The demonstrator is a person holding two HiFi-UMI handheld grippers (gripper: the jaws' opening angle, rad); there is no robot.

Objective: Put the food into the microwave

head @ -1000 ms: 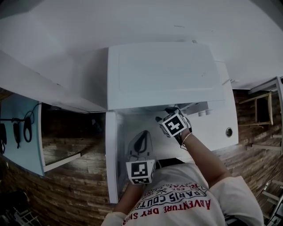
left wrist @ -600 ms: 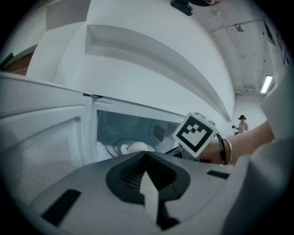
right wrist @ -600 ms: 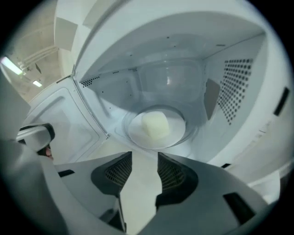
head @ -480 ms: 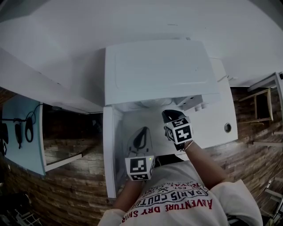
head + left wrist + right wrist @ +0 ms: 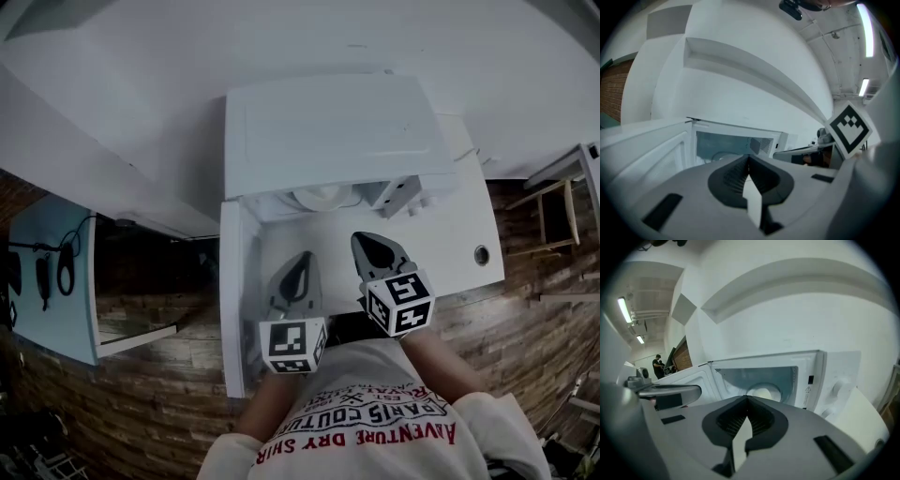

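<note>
1. Food (image 5: 323, 199), pale and round, is sitting inside the microwave (image 5: 337, 131), on the floor of its cavity. Judging by that, the placing looks done and shutting the door is the step in hand.
2. Its door (image 5: 236, 309) is hanging wide open at the microwave's left side. The left gripper (image 5: 302, 267) is hovering in front of the microwave, just beside the door, its jaws pressing together on nothing.
3. The right gripper (image 5: 367, 242) is hovering in front of the microwave's opening, clear of the food, its jaws likewise meeting on nothing.
4. Doing it well probably means bringing the left gripper round to the door's outer face and pushing near the free edge. The door should be swinging smoothly until it latches, with the right gripper staying out of the opening.
5. The head view is showing both grippers and the whole door, but only a sliver of food under the microwave's top edge.
6. The left gripper view is giving mostly the door's inner face. The right gripper view is looking straight into the cavity and also showing the knobs (image 5: 839, 387) at the microwave's right.
</note>
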